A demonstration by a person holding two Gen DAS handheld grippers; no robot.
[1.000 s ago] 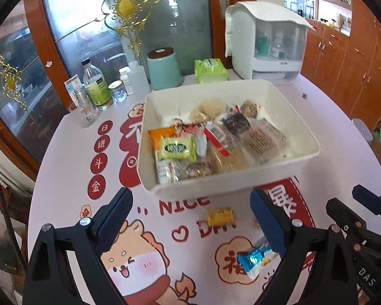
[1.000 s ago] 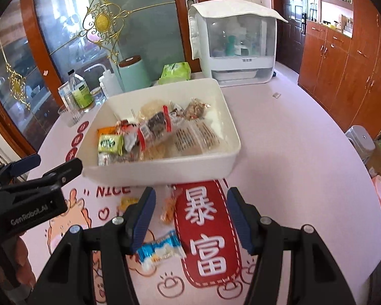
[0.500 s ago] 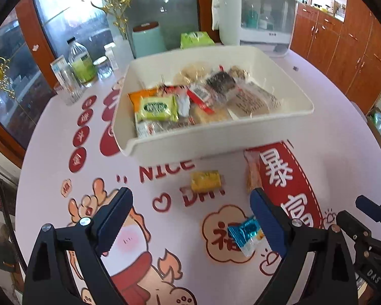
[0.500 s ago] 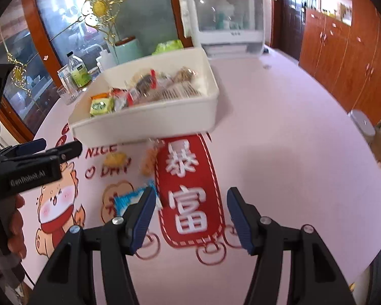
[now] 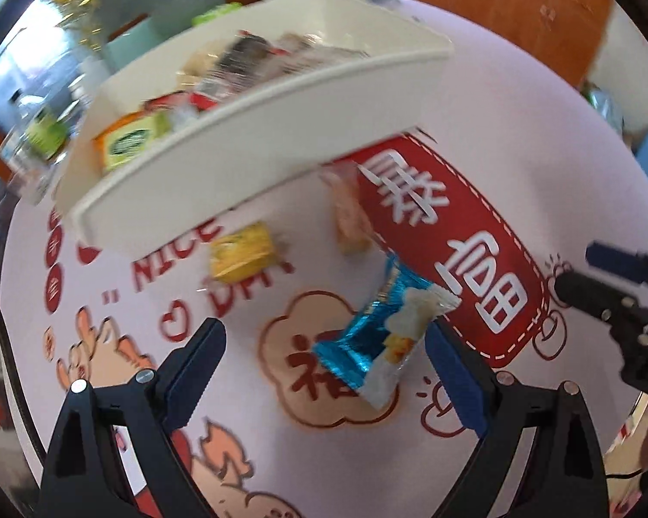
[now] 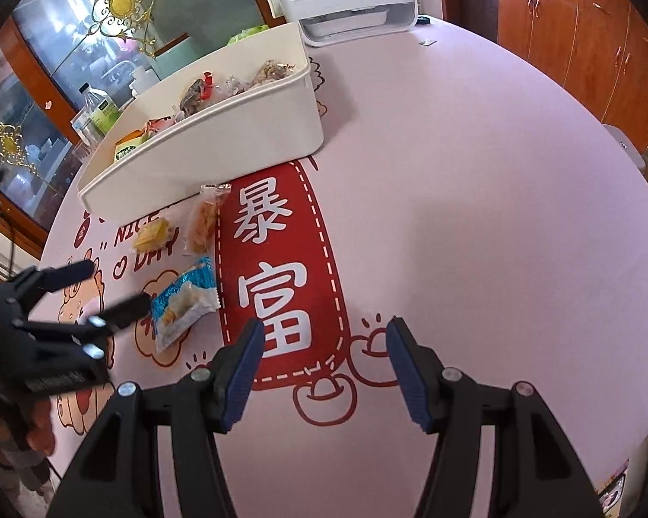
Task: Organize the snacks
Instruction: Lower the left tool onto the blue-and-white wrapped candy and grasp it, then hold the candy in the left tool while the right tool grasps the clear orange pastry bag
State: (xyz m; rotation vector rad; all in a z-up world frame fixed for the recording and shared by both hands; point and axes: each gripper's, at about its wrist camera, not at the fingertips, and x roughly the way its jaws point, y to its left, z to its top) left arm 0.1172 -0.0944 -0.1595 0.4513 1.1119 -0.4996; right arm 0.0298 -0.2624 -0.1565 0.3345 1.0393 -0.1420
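White bin (image 5: 255, 146) blocking far side; yellow packet (image 5: 242, 252), orange packet (image 5: 347, 216) lying beside blue packet (image 5: 380, 328); tablecloth (image 6: 475, 216) lying open rightward.

Both the left hand-held gripper (image 5: 326, 358) and right hand-held gripper (image 6: 324, 367) hover with jaws spread wide.

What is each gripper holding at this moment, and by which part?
Nothing is held. The left gripper is open around the blue packet, which lies on the table; the right gripper is open over bare tablecloth.

Colours we see on the pink cartoon-printed tablecloth (image 6: 453, 172)

Shiny blue-and-white snack packet (image 5: 384, 332), yellow wrapped sweet (image 5: 242, 254), orange clear-wrapped snack (image 5: 347, 211), cream plastic tub (image 6: 237, 146).
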